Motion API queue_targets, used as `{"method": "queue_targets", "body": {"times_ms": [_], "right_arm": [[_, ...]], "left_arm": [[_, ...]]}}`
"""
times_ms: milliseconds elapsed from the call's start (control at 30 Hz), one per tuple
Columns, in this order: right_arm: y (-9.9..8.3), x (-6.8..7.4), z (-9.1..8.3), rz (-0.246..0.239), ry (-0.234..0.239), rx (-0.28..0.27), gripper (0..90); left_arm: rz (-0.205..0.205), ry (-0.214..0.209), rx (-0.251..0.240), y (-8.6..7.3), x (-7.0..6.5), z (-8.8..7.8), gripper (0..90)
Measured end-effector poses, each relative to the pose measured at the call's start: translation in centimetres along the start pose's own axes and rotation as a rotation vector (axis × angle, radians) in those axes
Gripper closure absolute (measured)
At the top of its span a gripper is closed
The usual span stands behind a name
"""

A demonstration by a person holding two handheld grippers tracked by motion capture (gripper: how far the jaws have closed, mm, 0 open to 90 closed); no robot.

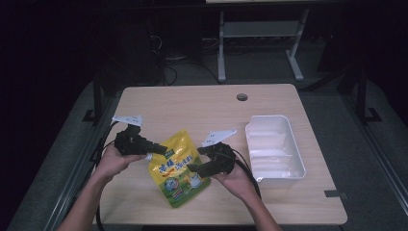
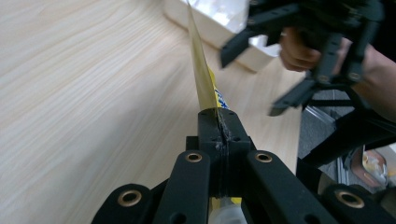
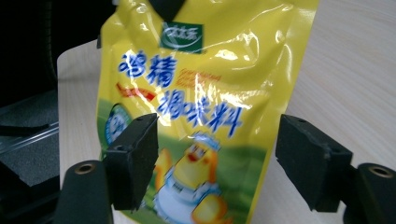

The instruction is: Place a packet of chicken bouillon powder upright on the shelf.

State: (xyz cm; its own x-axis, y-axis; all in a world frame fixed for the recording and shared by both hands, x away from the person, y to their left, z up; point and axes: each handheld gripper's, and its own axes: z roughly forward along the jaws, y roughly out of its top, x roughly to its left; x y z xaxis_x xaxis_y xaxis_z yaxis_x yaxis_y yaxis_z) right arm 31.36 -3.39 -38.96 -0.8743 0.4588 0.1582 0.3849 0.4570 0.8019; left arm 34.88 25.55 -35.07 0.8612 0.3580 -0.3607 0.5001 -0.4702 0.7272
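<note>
Left claw [image 2: 218,122] clamped on pouch [image 1: 179,169]

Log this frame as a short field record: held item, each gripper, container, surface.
held item: yellow pouch, lifted by its top edge
left gripper: shut on the pouch's top edge
right gripper: open, jaws either side of the pouch, not pressing
container: white tray, nothing visible inside, right of the pouch
surface: wooden table

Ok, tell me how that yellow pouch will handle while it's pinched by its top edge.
The yellow pouch is glossy crinkled film, so likely floppy and somewhat slippery. The left gripper clamps only its thin top edge, so it may swing or sag. The right gripper stands open around it, giving no support.
</note>
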Motion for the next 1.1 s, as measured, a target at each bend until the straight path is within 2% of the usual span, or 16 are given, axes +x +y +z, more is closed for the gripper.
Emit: {"method": "queue_targets", "body": {"times_ms": [33, 67, 133, 200, 233, 300, 333, 367, 433, 533, 600, 633, 700, 800, 900, 1100], "right_arm": [[0.5, -0.3, -0.1, 0.003, 0.001, -0.003, 28.4], [0.9, -0.5, -0.1, 0.002, -0.001, -0.005, 27.6], [1.3, -0.9, -0.2, 0.008, 0.003, -0.011, 27.0], [1.8, -1.4, 0.0, 0.024, 0.038, -0.015, 27.0], [1.9, -1.6, 0.1, 0.027, 0.054, -0.014, 27.3], [2.0, -1.9, 0.6, 0.038, 0.110, -0.014, 30.0], [2.0, -1.9, 0.6, 0.038, 0.110, -0.014, 30.0], [2.0, -2.1, 1.1, 0.038, 0.156, 0.001, 33.3], [1.9, -2.3, 1.4, 0.050, 0.218, -0.005, 41.5], [1.8, -2.4, 1.6, 0.056, 0.295, -0.020, 55.2], [1.8, -2.4, 1.6, 0.053, 0.310, -0.022, 58.2], [1.8, -2.3, 1.6, 0.050, 0.318, -0.021, 64.7], [1.8, -2.3, 1.6, 0.051, 0.322, -0.020, 67.1], [1.9, -2.1, 1.3, 0.049, 0.344, -0.031, 80.0], [2.1, -1.8, 1.1, 0.042, 0.356, -0.035, 84.2], [2.3, -1.6, 0.6, 0.024, 0.341, -0.043, 87.7]], "left_arm": [[0.022, -0.004, 0.004, 0.5, -0.6, 0.0, 89.5], [0.022, -0.004, 0.004, 0.5, -0.6, 0.0, 89.5], [0.054, -0.013, 0.009, 0.9, -1.2, -0.1, 89.5], [0.070, -0.018, 0.009, 1.1, -1.5, -0.1, 89.5], [0.091, -0.025, 0.008, 1.4, -1.9, -0.2, 89.5], [0.108, -0.033, 0.009, 1.5, -2.2, -0.1, 89.5], [0.108, -0.033, 0.009, 1.5, -2.2, -0.1, 89.5], [0.118, -0.033, 0.013, 1.6, -2.5, -0.1, 89.5], [0.129, -0.035, 0.013, 1.6, -2.6, -0.1, 89.5], [0.132, -0.035, 0.008, 1.6, -2.7, -0.2, 89.5], [0.136, -0.033, 0.006, 1.6, -2.7, -0.2, 89.5], [0.133, -0.030, 0.002, 1.5, -2.7, -0.3, 89.4], [0.133, -0.025, 0.000, 1.5, -2.7, -0.4, 89.4], [0.132, -0.016, -0.012, 1.5, -2.5, -0.6, 88.7], [0.118, -0.013, -0.032, 1.3, -2.2, -1.0, 86.7], [0.113, 0.021, -0.053, 1.1, -2.1, -1.7, 73.5]]}}
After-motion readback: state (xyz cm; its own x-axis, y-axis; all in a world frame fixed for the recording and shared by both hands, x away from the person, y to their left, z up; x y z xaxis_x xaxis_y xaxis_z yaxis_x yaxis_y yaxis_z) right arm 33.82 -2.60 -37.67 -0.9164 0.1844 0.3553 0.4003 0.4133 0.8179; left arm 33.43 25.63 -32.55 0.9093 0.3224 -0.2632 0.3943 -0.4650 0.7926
